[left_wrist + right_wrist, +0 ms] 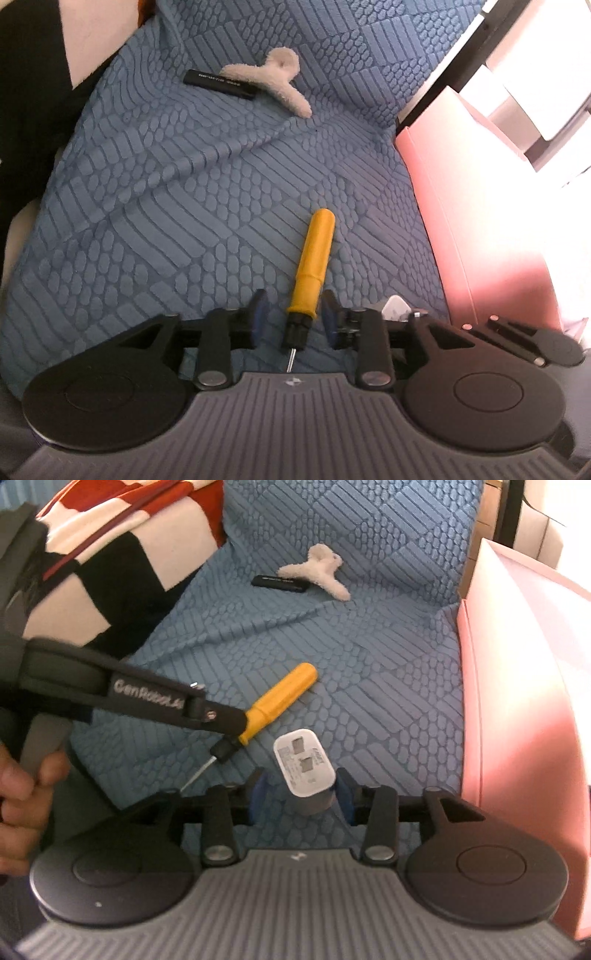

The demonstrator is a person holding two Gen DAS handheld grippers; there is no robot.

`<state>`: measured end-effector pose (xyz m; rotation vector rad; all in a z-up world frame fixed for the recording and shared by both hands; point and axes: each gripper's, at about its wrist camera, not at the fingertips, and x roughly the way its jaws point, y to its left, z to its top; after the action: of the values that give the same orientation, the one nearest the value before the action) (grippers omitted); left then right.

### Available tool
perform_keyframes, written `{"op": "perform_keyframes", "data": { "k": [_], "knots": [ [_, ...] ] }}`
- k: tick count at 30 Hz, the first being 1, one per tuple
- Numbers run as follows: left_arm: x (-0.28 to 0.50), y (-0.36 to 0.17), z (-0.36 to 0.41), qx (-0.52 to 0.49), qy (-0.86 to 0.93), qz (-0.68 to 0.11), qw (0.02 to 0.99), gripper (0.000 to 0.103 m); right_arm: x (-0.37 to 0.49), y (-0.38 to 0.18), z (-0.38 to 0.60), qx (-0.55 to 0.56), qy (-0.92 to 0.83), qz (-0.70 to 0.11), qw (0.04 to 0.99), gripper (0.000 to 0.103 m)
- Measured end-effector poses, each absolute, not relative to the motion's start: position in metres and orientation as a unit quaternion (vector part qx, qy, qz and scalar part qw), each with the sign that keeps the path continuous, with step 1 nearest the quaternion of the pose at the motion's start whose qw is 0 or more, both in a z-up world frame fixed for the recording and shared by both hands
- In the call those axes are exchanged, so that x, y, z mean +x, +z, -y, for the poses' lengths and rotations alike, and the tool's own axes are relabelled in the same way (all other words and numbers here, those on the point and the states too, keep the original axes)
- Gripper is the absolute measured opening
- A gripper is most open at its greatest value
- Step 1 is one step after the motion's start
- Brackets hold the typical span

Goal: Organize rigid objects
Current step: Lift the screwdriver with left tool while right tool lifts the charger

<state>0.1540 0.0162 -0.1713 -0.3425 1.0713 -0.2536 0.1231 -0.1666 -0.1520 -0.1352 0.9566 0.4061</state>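
A yellow-handled screwdriver (pixel 312 266) lies on the blue bedspread (pixel 166 206). My left gripper (pixel 293 319) is open, its jaws either side of the handle's black collar end, not closed on it. The screwdriver also shows in the right wrist view (pixel 280 698), where the left gripper's finger (pixel 218 716) reaches over it. A white charger plug (pixel 304 766) lies between the jaws of my right gripper (pixel 301 799), which is open; the right pad looks close to the plug. A black bar (pixel 219 85) and a fluffy white hair claw (pixel 273 79) lie farther back.
A pink box (pixel 517 709) stands along the right side of the bed; it also shows in the left wrist view (pixel 480 236). A person's leg and checked garment (pixel 110 554) are at the left. The bedspread (pixel 369 664) has folds in the middle.
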Motion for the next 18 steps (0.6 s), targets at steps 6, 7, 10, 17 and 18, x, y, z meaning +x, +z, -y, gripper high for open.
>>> {"op": "perform_keyframes", "data": {
  "k": [6, 7, 10, 17, 18],
  "knots": [
    [0.156, -0.173, -0.015, -0.171, -0.13, -0.498, 0.84, 0.039, 0.124, -0.158, 0.161, -0.085, 0.195, -0.444, 0.87, 0.044],
    [0.157, -0.174, -0.015, -0.172, -0.13, -0.499, 0.84, 0.039, 0.124, -0.157, 0.162, -0.08, 0.194, -0.444, 0.871, 0.045],
    [0.158, -0.177, -0.013, -0.168, -0.131, -0.502, 0.838, 0.039, 0.123, -0.155, 0.163, -0.081, 0.195, -0.442, 0.872, 0.035],
    [0.162, -0.175, -0.005, -0.144, -0.147, -0.5, 0.841, 0.038, 0.118, -0.152, 0.164, -0.098, 0.191, -0.441, 0.871, 0.034],
    [0.162, -0.175, -0.004, -0.14, -0.153, -0.5, 0.841, 0.038, 0.118, -0.152, 0.166, -0.098, 0.185, -0.442, 0.873, 0.034]
  ]
}}
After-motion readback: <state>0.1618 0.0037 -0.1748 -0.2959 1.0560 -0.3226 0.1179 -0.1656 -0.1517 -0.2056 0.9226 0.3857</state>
